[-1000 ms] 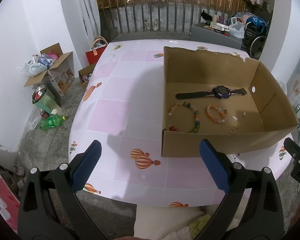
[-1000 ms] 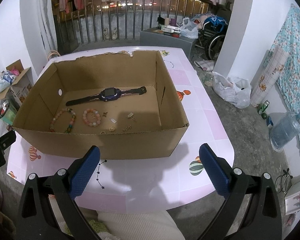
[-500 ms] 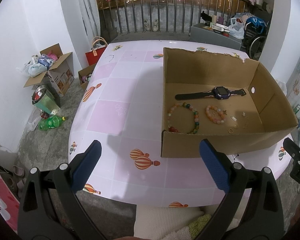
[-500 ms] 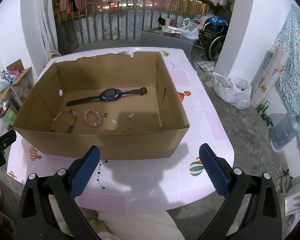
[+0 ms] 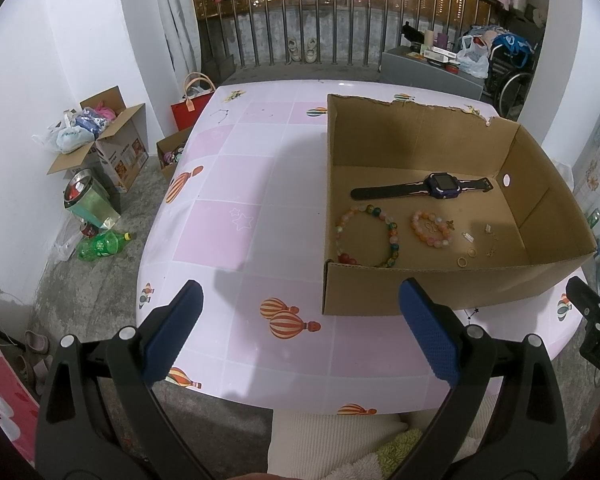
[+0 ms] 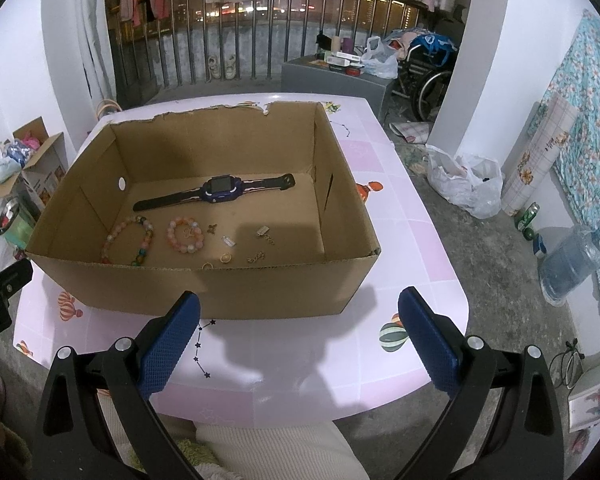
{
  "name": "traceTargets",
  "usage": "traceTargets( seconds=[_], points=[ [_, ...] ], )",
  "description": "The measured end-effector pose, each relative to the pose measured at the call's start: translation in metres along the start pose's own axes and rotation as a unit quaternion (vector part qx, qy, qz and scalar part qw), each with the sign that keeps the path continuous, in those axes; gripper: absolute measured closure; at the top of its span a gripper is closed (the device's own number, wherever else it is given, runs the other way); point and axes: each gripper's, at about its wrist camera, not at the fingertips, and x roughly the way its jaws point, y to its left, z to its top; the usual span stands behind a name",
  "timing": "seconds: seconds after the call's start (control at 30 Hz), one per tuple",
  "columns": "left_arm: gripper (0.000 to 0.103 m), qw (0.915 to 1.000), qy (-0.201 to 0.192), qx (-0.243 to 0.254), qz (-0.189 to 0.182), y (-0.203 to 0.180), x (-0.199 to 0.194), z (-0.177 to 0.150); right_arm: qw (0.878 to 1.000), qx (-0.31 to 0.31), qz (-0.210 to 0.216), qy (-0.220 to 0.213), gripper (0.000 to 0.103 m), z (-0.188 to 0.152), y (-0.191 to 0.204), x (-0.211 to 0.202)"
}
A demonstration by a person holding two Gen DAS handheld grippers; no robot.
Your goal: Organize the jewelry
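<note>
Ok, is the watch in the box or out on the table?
In. The watch lies flat on the box floor near the back wall, strap spread out, behind the bracelets.

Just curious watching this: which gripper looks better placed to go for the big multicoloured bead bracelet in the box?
Probably the left gripper: the big bracelet lies at the cardboard box's left end, nearest it. The right gripper, also open, faces the box's right half.

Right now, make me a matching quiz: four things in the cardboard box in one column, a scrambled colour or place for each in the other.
1. smartwatch
2. large bead bracelet
3. small bead bracelet
4. two gold rings

A. pink and orange beads
B. nearest the front wall
C. farthest back, dark strap
D. multicoloured, with green beads

Pairs: 1-C, 2-D, 3-A, 4-B
</note>
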Motion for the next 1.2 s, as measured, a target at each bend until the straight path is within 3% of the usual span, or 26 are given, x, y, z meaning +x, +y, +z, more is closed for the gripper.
traceTargets(
  seconds=[1.2],
  points=[
    [0.008,1.0,0.0,0.001,-0.003,-0.0021,0.001,-0.0009,1.0,0.0,0.0,0.0,0.006,0.001,0.002,0.0002]
  ],
)
